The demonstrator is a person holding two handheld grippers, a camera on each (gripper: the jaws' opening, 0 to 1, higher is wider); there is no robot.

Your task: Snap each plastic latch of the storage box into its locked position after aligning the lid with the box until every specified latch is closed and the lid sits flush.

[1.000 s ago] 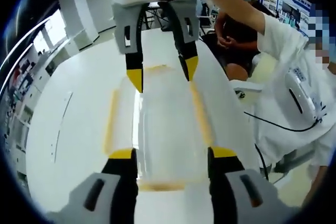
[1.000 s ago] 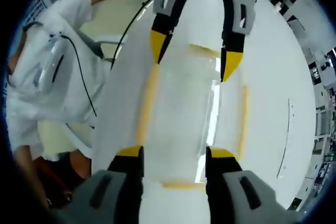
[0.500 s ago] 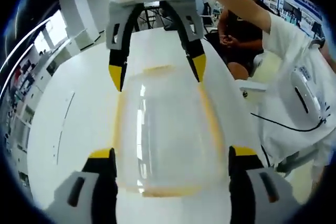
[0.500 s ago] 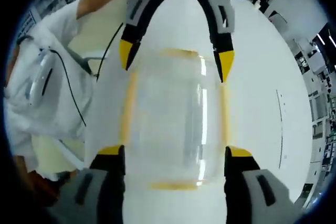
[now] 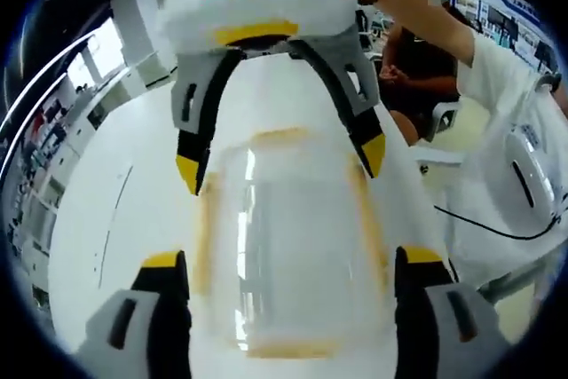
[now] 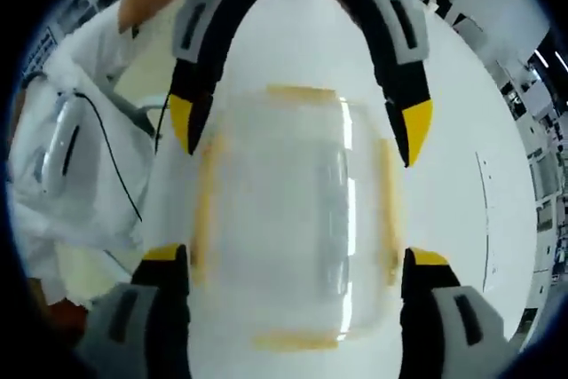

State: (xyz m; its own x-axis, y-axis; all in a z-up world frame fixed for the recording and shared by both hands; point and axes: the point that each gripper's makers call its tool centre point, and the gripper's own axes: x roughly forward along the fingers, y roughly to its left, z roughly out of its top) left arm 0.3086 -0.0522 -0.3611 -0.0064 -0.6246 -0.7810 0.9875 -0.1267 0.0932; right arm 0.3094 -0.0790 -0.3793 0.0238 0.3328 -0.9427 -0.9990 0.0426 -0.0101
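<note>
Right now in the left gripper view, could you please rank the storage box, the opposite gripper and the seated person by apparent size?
1. storage box
2. right gripper, close behind; nearness inflates both.
3. seated person

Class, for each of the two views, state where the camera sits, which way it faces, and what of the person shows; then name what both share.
Left gripper view: rides the left gripper, looking down over the storage box at the facing right gripper; forearm upper right.
Right gripper view: rides the right gripper, facing the left gripper across the box; white sleeve at left.
Shared: box, white table, both grippers' open jaws.
</note>
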